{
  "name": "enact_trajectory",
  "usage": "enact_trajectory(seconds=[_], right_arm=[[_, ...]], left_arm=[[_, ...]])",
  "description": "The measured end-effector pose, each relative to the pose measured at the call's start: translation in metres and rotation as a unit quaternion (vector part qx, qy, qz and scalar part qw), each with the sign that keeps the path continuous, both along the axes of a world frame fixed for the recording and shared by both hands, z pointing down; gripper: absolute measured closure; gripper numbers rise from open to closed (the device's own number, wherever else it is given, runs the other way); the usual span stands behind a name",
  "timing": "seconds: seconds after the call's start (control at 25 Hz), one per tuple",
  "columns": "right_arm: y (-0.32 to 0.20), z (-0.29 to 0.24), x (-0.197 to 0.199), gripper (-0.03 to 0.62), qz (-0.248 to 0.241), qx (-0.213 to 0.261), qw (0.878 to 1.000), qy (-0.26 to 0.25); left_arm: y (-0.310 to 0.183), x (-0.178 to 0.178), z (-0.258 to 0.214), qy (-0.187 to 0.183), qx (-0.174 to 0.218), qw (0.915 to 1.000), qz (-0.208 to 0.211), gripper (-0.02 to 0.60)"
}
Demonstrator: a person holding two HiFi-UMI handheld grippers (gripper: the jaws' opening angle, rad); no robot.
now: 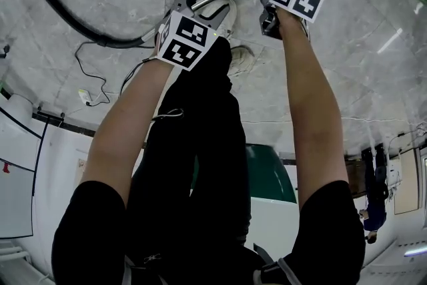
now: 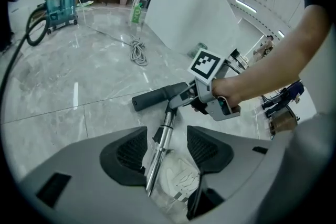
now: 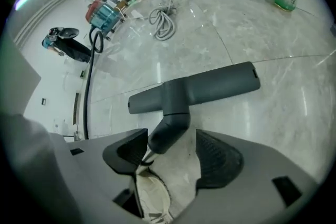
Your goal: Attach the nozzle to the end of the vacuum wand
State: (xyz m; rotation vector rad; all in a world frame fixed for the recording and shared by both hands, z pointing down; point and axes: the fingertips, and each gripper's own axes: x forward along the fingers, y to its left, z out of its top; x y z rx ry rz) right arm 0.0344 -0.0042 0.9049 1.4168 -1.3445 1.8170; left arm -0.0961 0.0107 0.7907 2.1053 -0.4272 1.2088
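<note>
— What's near me?
— A black hose (image 3: 88, 81) runs to a blue vacuum (image 3: 105, 16); a coiled cable (image 3: 163, 21) lies beyond. Your white shoe (image 3: 149, 191) sits under both pairs of jaws.
— The nozzle (image 3: 210, 89)?
— Flat on the floor (image 3: 252, 34), long axis crosswise to the wand (image 2: 157, 157). Its neck slopes back between the wide jaws of your right gripper (image 3: 170, 139). The jaws of your left gripper (image 2: 167, 136) stand apart around the wand.
</note>
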Motion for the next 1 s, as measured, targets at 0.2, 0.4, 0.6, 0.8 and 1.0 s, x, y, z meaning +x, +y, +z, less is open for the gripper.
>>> enact_trajectory(seconds=[0.2,0.4,0.6,0.8,1.0], right_arm=[[0.023,-0.073,0.004,0.4,-0.029,0.029,0.999,-0.009],[0.011,-0.227,0.003,0.582,-0.123,0.167,0.975,0.073],[0.001,-0.43,0.015,0.582,-0.091,0.289,0.938,0.169],[0.004,-0.647,0.032,0.583,-0.069,0.388,0.887,0.24],[0.066,-0.815,0.054,0.583,0.003,0.422,0.868,0.262]], left_arm=[[-0.022,0.006,-0.059,0.007,0.081,0.996,-0.036,0.43],[-0.05,0.021,-0.184,0.028,0.164,0.9804,-0.106,0.571],[-0.04,0.026,-0.333,0.019,0.208,0.9691,-0.132,0.573],[-0.036,0.055,-0.512,0.057,0.248,0.9579,-0.134,0.574],[0.011,0.084,-0.675,0.083,0.25,0.9563,-0.126,0.574]])
